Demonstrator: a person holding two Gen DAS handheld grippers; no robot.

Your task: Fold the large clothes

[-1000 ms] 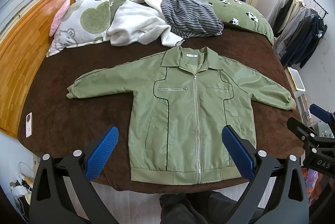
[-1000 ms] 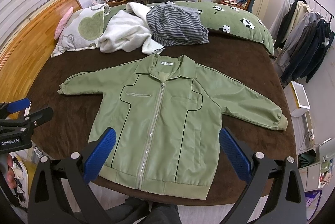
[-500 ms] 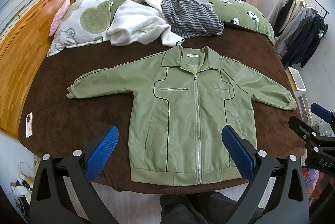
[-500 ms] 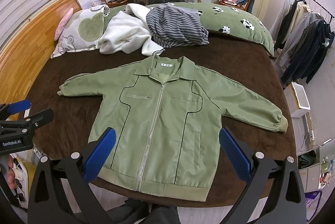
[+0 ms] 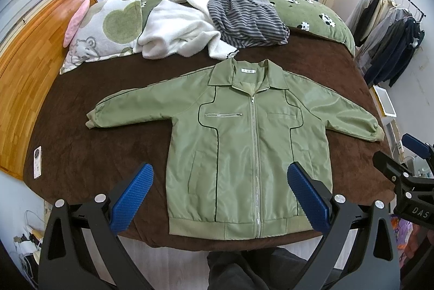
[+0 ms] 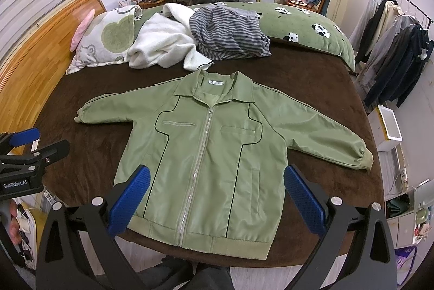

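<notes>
honestly, not much is hiding from you, but a few bits are: your left gripper [image 5: 219, 191] is covering part of the green jacket [image 5: 244, 149] near its hem in the left wrist view, and your right gripper [image 6: 215, 191] is doing the same in the right wrist view. the white neck label [image 6: 216, 82] is too small to read. your own legs are getting cut off at the bottom edge of both views, and the clothes rack [image 5: 390, 27] is bending away at the right rim.

the jacket is lying flat and face up on the brown bedspread [image 5: 81, 149], zipped closed, collar pointing away from you, hem sitting along the near edge of the bed. both sleeves are spreading out to the sides, cuffs angling slightly toward you. dark piping is curving down each front panel, and a small zip pocket is showing on one chest side.

you are holding both grippers above the near edge, fingers spread wide, gripping nothing and touching nothing. beyond the collar, a white fleece [image 5: 176, 29] and a striped garment [image 5: 244, 19] are lying crumpled beside a pillow [image 5: 108, 29].
</notes>
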